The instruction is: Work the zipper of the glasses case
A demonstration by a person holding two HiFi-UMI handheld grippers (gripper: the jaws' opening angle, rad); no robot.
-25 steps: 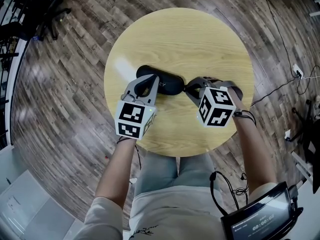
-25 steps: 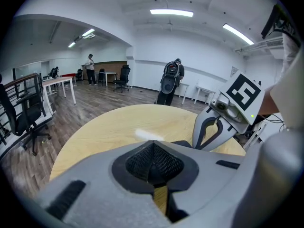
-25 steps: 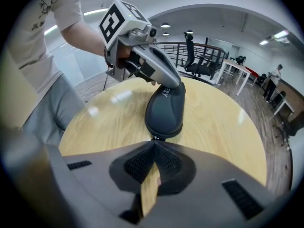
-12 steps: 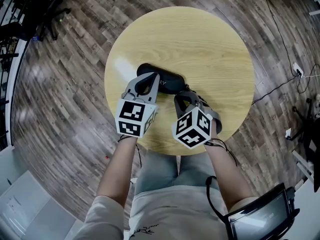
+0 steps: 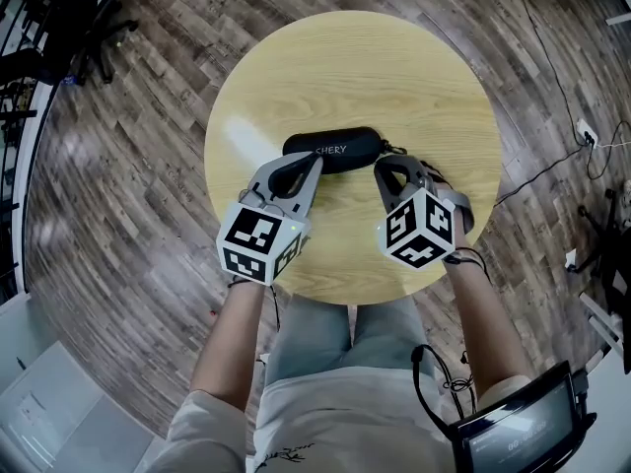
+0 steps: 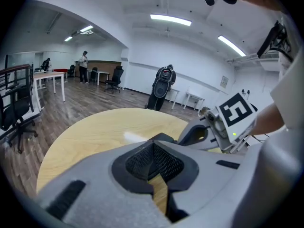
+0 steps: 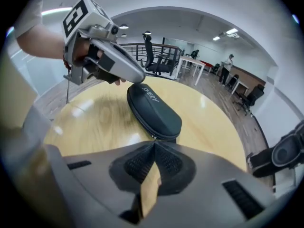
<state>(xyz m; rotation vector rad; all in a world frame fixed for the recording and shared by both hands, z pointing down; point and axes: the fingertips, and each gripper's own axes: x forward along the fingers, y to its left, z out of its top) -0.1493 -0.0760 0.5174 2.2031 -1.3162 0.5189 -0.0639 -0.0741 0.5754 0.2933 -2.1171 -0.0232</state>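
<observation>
From the head view, the black glasses case (image 5: 332, 151) lies crosswise near the middle of the round table (image 5: 434, 77), and it looks fully zipped, so you appear to be at the very start: lining up to take the pull, with no zipper travel made. Both your forearms reach in over the near edge and the two tools angle inward. The left gripper (image 5: 308, 166) points at the case's left half from the near side. The right gripper (image 5: 383, 170) points at its right end, with the tips just beside it. In the left gripper view the jaws are pressed together at the tips with nothing between the pads, only bare table showing through the gap below, and a dark edge of the case sits just past them. In the right gripper view the jaws are likewise closed tip to tip and empty, with the rounded end of the case (image 7: 154, 108) just beyond. A small glint there looks like the zipper pull (image 7: 154, 137). The next move, I judge, calls for you to part the right jaws, nip that pull, and steady the case with the left tool before drawing along the seam.
</observation>
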